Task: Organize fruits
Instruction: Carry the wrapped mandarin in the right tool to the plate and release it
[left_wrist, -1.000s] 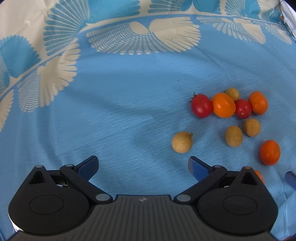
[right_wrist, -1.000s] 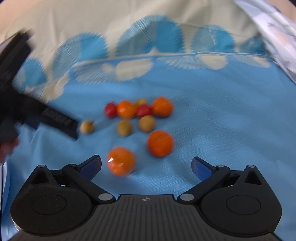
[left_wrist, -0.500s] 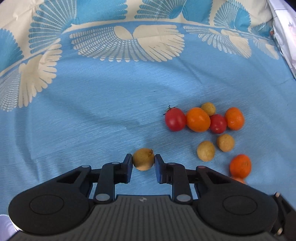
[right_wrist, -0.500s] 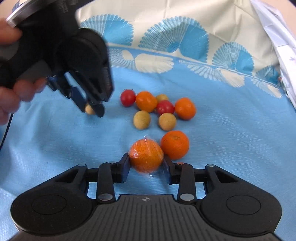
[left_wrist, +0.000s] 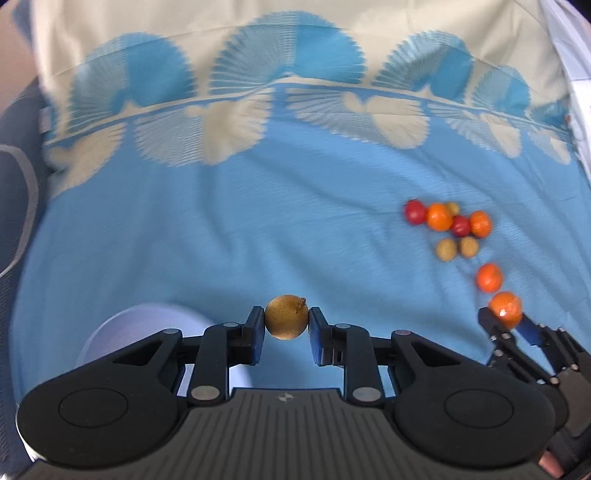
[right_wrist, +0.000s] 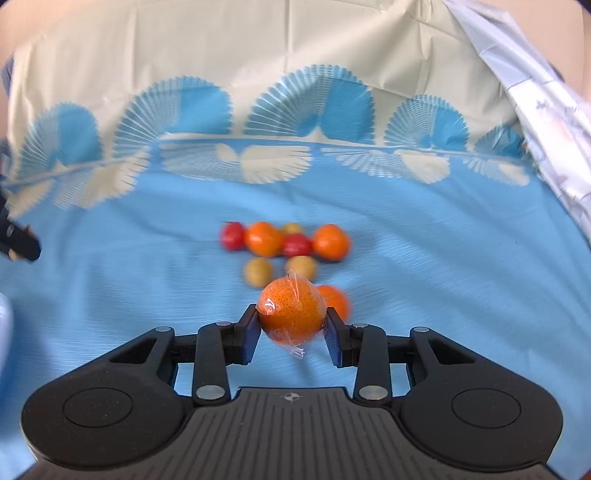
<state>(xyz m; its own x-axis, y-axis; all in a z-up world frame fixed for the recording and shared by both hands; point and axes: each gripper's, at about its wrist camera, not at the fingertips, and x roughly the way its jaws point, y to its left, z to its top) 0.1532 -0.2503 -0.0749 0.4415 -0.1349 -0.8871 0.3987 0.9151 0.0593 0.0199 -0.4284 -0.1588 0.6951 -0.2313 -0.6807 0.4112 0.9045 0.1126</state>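
Observation:
My left gripper (left_wrist: 287, 325) is shut on a tan longan (left_wrist: 286, 316) and holds it above the blue cloth. My right gripper (right_wrist: 291, 326) is shut on a plastic-wrapped orange (right_wrist: 291, 312), lifted off the cloth; the same orange (left_wrist: 505, 305) and gripper show at the right of the left wrist view. On the cloth lies a cluster: two red tomatoes (right_wrist: 232, 236), oranges (right_wrist: 263, 239), and tan longans (right_wrist: 258, 271). One more orange (right_wrist: 338, 301) lies just behind the held one. The cluster (left_wrist: 447, 219) is far right in the left wrist view.
A pale lavender round container (left_wrist: 147, 332) sits below my left gripper at the lower left. The blue cloth (right_wrist: 443, 277) with fan pattern covers the table; a white patterned cloth (right_wrist: 546, 122) hangs at the right edge.
Both grippers have lifted and pulled back with their fruit. The left one moved left, away from the cluster, and the pale container came into view under it.

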